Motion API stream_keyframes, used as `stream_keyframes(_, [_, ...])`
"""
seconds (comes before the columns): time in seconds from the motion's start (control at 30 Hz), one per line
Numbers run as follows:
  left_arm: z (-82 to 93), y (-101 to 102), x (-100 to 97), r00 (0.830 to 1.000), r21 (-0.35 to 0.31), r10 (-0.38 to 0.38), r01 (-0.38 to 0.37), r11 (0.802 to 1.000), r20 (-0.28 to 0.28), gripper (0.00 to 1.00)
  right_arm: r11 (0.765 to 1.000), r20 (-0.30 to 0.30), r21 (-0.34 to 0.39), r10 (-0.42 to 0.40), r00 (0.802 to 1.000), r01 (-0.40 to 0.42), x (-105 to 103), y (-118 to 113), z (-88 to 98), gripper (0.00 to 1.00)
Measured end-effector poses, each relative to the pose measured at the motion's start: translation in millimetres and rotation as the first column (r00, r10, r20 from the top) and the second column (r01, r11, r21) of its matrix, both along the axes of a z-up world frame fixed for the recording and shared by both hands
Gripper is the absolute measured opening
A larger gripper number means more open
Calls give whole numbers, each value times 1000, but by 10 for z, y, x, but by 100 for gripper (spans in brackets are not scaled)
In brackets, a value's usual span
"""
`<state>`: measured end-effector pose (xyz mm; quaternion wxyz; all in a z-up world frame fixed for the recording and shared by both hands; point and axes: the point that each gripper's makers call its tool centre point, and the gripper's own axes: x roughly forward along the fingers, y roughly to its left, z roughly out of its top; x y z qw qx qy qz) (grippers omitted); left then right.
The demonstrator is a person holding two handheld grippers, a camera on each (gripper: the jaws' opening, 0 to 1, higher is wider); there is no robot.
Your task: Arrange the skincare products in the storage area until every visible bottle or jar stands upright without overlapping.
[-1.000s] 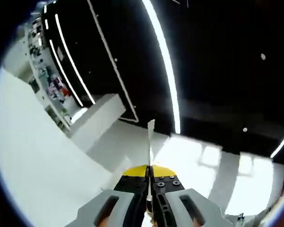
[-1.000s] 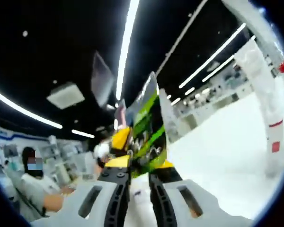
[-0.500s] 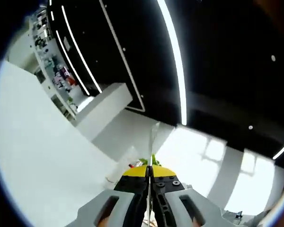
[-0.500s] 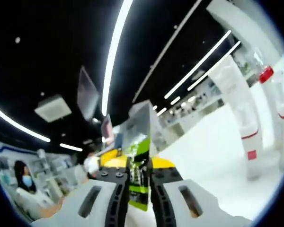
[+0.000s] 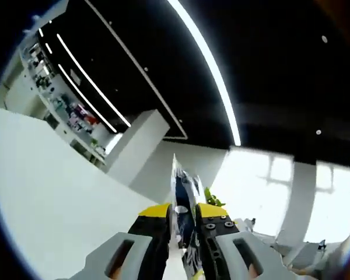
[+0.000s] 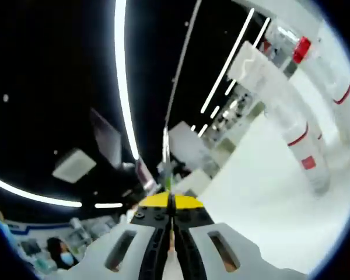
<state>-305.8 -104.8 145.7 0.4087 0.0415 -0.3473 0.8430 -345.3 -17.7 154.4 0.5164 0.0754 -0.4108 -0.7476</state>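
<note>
Left tongs (image 5: 184,224) clenched on a thin sachet (image 5: 181,192). Right tongs (image 6: 170,211) clenched on the sachet edge (image 6: 166,151). Two red-marked tubes (image 6: 291,116) stand on the bench (image 6: 262,198).

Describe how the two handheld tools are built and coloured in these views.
Both look alike. The left tool and the right tool each have two light grey moulded arms with oblong slots, black inner jaw plates fastened by small screws, and yellow caps at the tips. No cables or sleeves can be made out.

In the right gripper view, two tall white tubes (image 6: 291,111) stand upright on the counter (image 6: 262,192), blocking the right side; bare counter lies open left of them.
</note>
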Motion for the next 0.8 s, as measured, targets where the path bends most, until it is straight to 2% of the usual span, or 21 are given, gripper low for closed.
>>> stream_keyframes(0.07, [-26, 14, -14, 999, 26, -34, 33, 999, 29, 23, 999, 27, -51, 2, 1000, 0, -56, 66, 27, 0])
stream_keyframes(0.13, [-39, 22, -8, 996, 66, -72, 67, 996, 62, 23, 998, 36, -67, -5, 999, 7, -80, 99, 21, 0])
stream_keyframes(0.23, [-68, 29, -5, 993, 72, -82, 77, 994, 81, 23, 997, 39, -80, -13, 999, 16, -88, 109, 37, 0])
stream_keyframes(0.27, [-72, 3, -93, 992, 69, -93, 87, 994, 91, 22, 997, 37, -75, -16, 999, 19, -86, 104, 36, 0])
stream_keyframes(0.43, [-118, 117, -21, 984, 6, -151, 151, 988, 96, 23, 999, 22, -40, -4, 1000, 4, -66, 37, 12, 0])
stream_keyframes(0.53, [-167, 153, -74, 988, -68, -133, 138, 988, 83, 24, 998, -6, -56, 22, 1000, -22, 22, 9, 71, 0])
stream_keyframes(0.6, [-181, 134, -114, 990, -83, -117, 123, 989, 80, 28, 992, -47, -117, 51, 998, -56, 118, 26, 209, 0])
stream_keyframes(0.67, [-187, 105, -172, 990, -74, -110, 117, 990, 90, 37, 979, -95, -175, 88, 992, -103, 211, 58, 349, 0])
stream_keyframes(0.77, [-163, 129, -224, 981, -23, -157, 161, 987, 110, 52, 953, -149, -243, 149, 978, -182, 383, 74, 501, 0])
stream_keyframes(0.8, [-156, 171, -200, 976, -18, -191, 194, 981, 108, 55, 956, -146, -234, 144, 979, -176, 383, 68, 492, 0])
